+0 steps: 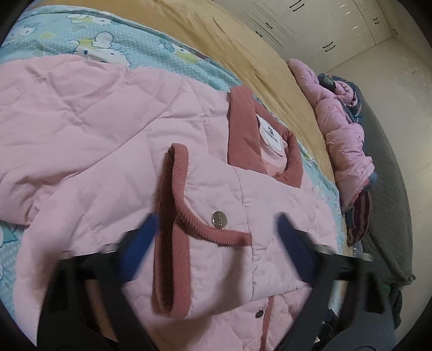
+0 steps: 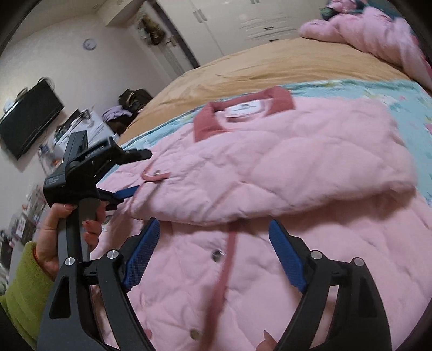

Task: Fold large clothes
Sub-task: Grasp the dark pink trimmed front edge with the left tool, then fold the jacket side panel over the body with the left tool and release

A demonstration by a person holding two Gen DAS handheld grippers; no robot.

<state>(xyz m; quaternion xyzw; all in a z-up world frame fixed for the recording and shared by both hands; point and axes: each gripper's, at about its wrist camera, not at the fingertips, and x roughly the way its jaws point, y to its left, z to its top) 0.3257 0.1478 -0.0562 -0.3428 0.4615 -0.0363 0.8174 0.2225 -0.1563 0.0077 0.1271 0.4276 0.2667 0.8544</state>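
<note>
Pink jacket (image 1: 113, 129), two open grippers

Tan bedsheet (image 1: 259, 67), cartoon-print blue blanket (image 1: 113, 46), white wardrobe (image 1: 318, 24), wall-mounted television (image 2: 27, 121)

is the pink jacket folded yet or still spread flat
Partly folded: the pink jacket has one sleeve laid across its front, while the lower body remains spread.
</note>
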